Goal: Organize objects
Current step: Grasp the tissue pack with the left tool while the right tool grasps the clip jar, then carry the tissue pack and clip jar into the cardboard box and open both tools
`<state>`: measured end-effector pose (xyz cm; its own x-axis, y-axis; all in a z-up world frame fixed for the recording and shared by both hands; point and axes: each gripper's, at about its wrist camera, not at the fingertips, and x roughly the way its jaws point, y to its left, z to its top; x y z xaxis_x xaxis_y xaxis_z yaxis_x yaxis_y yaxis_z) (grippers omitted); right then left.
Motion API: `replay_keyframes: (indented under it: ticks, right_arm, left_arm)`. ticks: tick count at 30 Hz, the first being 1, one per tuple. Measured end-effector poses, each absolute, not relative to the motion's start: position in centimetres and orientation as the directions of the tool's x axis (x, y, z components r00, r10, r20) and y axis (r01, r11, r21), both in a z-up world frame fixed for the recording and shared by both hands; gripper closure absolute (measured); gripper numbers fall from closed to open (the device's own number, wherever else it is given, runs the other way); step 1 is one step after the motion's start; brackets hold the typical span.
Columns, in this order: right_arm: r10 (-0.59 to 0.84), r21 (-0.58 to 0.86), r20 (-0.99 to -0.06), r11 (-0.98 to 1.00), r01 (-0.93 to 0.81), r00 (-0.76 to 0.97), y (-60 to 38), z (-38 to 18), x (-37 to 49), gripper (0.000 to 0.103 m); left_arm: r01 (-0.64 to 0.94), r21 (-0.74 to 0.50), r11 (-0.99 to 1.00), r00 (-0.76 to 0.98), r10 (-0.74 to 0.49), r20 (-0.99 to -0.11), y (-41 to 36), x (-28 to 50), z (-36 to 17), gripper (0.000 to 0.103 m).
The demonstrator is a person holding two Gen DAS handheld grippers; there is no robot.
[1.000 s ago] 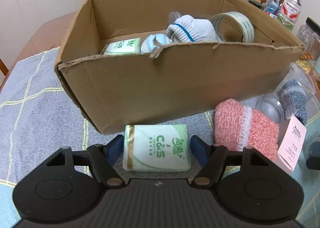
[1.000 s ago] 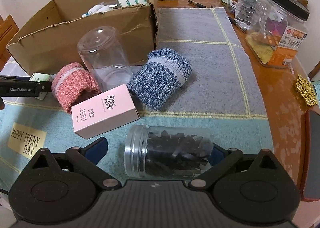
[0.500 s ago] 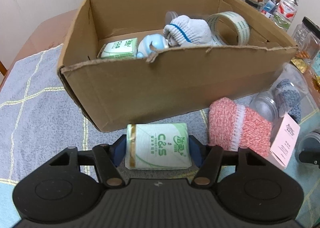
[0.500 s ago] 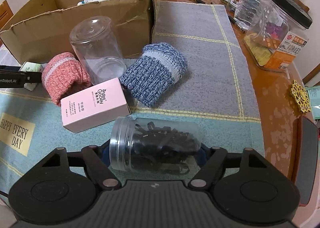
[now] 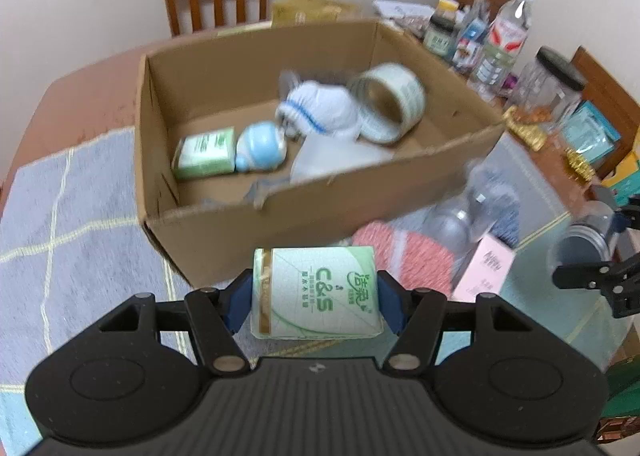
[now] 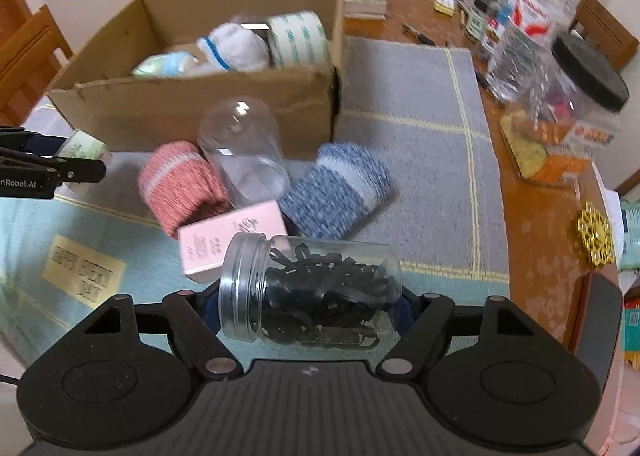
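On the counter [image 6: 528,216], the cardboard box [image 5: 320,216] now sits lower in both views, since both loads have just been lifted. The left gripper [image 5: 316,292] fingers clamp the tissue pack [image 5: 316,292] before its near wall; the right gripper [image 6: 310,296] fingers pinch the jar of hair ties [image 6: 310,292], so both look ready to go in.

Green-and-white tissue pack [image 5: 316,292] with "C&S" print; brown cardboard box [image 5: 224,232]. Clear jar [image 6: 312,292] of black bands. Pink sock roll [image 6: 180,184] with pale stripe; blue marled sock roll [image 6: 336,196]; pale pink carton [image 6: 224,240]; grey cloth [image 6: 416,160] lined yellow.
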<state>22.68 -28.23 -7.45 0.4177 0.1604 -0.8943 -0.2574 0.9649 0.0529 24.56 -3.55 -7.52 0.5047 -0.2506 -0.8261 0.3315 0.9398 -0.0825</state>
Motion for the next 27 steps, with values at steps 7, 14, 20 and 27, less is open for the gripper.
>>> replay_keyframes:
  ticks: [7,14,20,27]
  right_arm:
    - [0.219,0.071,-0.856,0.947,-0.313,0.469,-26.5,-3.7,23.4,0.023]
    - [0.277,0.086,-0.809,0.928,-0.362,0.518,-24.8,-0.8,24.9,0.023]
    - [0.307,0.071,-0.771,0.912,-0.404,0.558,-23.5,1.1,26.8,0.023]
    - [0.323,0.056,-0.754,0.899,-0.434,0.572,-22.3,1.8,29.9,0.023]
  left_arm:
    - [0.348,-0.08,0.934,0.549,-0.273,-0.79,-3.2,25.1,-3.9,0.04]
    - [0.335,-0.05,0.941,0.611,-0.257,-0.749,-2.7,27.4,-1.2,0.04]
    - [0.298,-0.024,0.954,0.636,-0.217,-0.74,-2.2,30.3,-0.8,0.04]
    - [0.244,0.004,0.97,0.655,-0.162,-0.738,-1.5,33.2,-1.7,0.018]
